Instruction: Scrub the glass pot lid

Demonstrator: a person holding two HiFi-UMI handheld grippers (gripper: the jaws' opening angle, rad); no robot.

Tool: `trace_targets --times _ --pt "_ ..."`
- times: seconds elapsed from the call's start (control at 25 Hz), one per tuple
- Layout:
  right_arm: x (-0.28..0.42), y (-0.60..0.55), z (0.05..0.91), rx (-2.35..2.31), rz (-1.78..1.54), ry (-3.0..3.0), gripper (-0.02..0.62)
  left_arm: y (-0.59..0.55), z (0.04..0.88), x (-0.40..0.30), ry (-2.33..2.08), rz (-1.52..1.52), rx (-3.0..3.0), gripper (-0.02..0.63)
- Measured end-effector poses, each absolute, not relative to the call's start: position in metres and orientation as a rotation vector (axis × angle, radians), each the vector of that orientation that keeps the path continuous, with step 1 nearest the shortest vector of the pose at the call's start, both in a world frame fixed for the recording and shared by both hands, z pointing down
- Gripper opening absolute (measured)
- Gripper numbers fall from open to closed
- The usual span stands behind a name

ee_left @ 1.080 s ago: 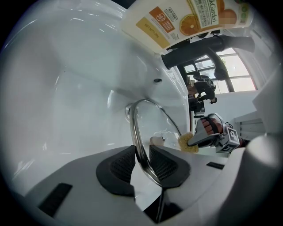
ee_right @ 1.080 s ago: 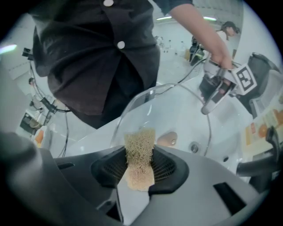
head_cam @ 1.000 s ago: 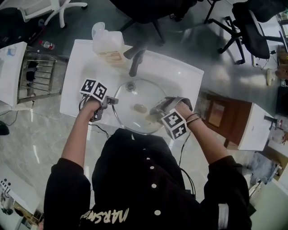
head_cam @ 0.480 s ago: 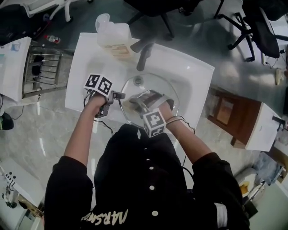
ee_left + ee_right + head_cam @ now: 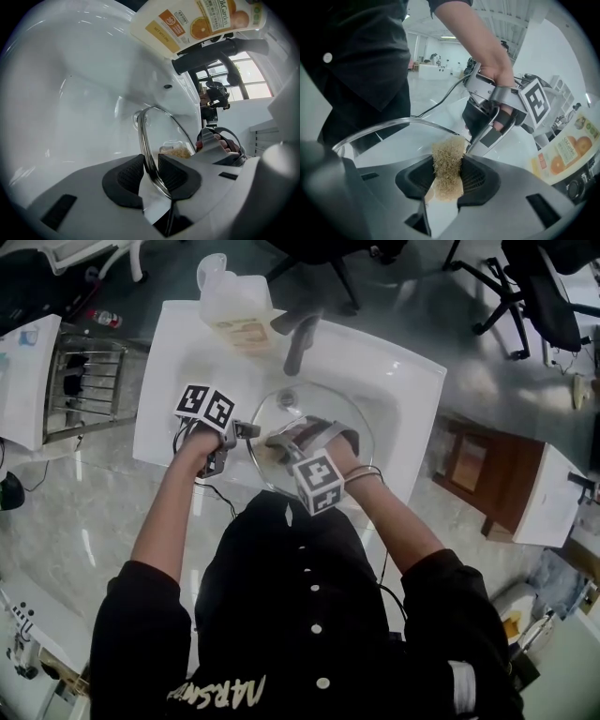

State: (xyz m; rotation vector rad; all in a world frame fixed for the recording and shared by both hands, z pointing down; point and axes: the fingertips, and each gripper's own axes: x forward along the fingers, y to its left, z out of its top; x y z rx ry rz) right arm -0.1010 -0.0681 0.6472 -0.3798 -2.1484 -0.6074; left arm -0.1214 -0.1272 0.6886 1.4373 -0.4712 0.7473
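Observation:
The glass pot lid (image 5: pixel 314 411) lies tilted in the white sink basin (image 5: pixel 394 390). My left gripper (image 5: pixel 244 433) is shut on the lid's metal rim at its left edge; in the left gripper view the rim (image 5: pixel 143 136) runs between the two pads (image 5: pixel 126 176). My right gripper (image 5: pixel 278 442) is shut on a tan fibrous scrubber (image 5: pixel 448 164) and presses it against the lid's left part, close to the left gripper (image 5: pixel 490 124). The scrubber (image 5: pixel 177 151) shows through the glass.
A dark faucet (image 5: pixel 300 341) stands behind the basin, with a jug of orange-labelled detergent (image 5: pixel 232 306) beside it. A metal rack (image 5: pixel 82 390) stands to the left and a brown wooden stand (image 5: pixel 469 470) to the right. Office chairs (image 5: pixel 534 296) are beyond.
My right gripper has carried the scrubber from the lid's right side across to its left, near the left gripper. The left gripper has kept its hold on the rim.

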Motion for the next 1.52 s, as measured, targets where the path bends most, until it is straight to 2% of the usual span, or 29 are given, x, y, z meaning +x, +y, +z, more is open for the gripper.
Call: trace_targets --times 1.52 --pt "0.031 0.008 0.608 -1.032 -0.404 -1.773 0.153 -0.121 0.692 -0.121 -0.489 0.872 1.443 0.115"
